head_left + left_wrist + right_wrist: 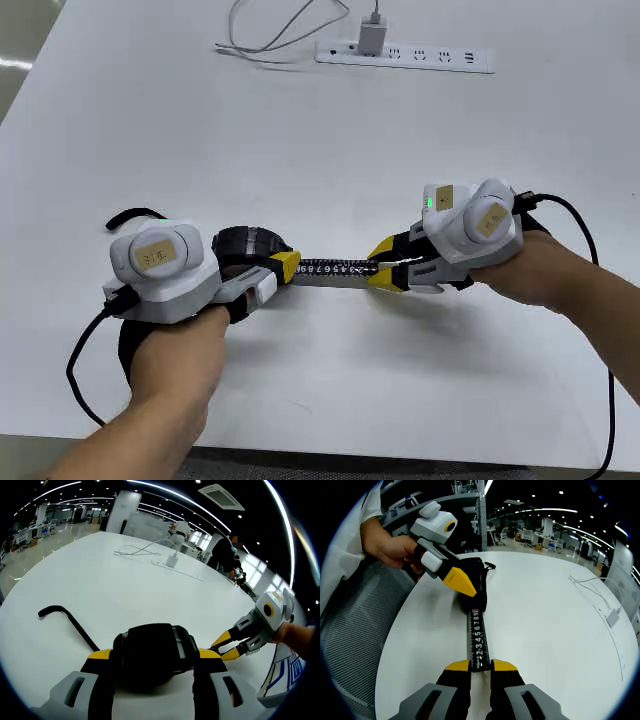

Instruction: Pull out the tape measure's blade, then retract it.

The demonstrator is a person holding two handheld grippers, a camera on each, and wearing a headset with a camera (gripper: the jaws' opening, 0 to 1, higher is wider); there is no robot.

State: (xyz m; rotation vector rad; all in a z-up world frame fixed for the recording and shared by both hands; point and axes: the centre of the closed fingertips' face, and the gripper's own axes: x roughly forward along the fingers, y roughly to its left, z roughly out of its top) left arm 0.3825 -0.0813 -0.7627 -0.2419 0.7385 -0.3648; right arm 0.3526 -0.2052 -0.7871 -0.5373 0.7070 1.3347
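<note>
Near the white surface's (300,120) front edge, the left gripper (155,656) clamps the black rounded tape measure case (246,243). The right gripper (480,666) pinches the tip of its black numbered blade (476,635), which runs straight between them.

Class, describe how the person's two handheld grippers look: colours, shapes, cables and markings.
The left gripper and right gripper each have a rounded white-grey housing with a tan label, grey arms ending in yellow-tipped tongs, and a black cable running off it. A small green light glows on the right one.
</note>
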